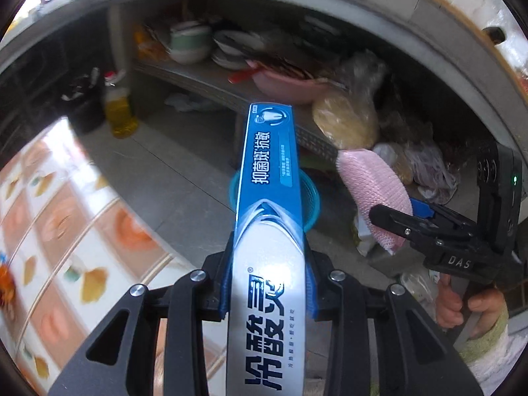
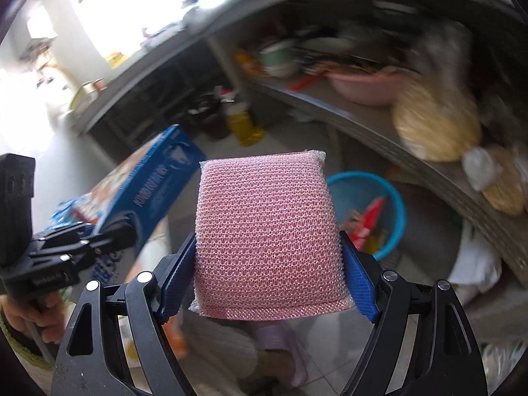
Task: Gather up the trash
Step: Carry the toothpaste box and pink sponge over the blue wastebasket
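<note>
left claw: (image 1: 269,283) clamped on a blue and white toothpaste box (image 1: 269,198), box sticking out long past the fingertips

right claw: (image 2: 269,264) squeezing a pink mesh sponge (image 2: 267,231) by its two sides, so both hands are full

bin: blue bucket (image 2: 392,204) on the floor under the shelf (image 2: 363,115), already some wrappers in it. From the left view it sits right behind the box

step: looks like the carry-over part, trash picked up and not dropped yet

next move: I'd say get each claw above the bucket's mouth, then let go. The sponge is closer, probably goes first

watch out: the box is long, so tip it end-down or it may catch the rim
</note>
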A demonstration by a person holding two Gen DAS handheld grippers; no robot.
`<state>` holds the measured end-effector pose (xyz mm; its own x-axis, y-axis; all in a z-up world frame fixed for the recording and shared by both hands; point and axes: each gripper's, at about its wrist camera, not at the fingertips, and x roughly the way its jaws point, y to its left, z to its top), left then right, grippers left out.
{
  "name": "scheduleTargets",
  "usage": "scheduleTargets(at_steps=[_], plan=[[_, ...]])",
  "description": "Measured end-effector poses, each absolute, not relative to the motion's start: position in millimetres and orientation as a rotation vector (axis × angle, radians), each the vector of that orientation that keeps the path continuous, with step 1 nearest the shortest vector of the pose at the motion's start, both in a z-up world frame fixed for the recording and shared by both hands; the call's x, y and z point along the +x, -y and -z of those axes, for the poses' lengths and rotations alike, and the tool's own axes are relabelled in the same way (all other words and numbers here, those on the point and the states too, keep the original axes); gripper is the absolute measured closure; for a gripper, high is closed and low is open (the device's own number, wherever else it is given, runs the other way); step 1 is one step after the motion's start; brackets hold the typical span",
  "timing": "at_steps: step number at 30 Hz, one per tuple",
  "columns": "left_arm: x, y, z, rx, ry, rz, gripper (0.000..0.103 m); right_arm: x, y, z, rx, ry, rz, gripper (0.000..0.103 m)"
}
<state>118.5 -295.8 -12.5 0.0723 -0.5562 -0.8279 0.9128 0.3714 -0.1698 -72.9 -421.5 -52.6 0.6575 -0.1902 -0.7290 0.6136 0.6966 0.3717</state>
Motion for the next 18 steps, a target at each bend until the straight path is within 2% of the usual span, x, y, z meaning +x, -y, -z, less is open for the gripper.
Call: scheduleTargets(at_steps=[7,18], plan=[[135.9,378.4,57.1,0.612,-1.096,1.177,0.070,-90.4,472.7,117.3,0.685,-0.833,0.715,0.027],[173.4,489.4,186.8,0.757,-1.433,1.066,0.070,-62.1,518.3,213.2,0.636,-1.096,0.821,0.027]])
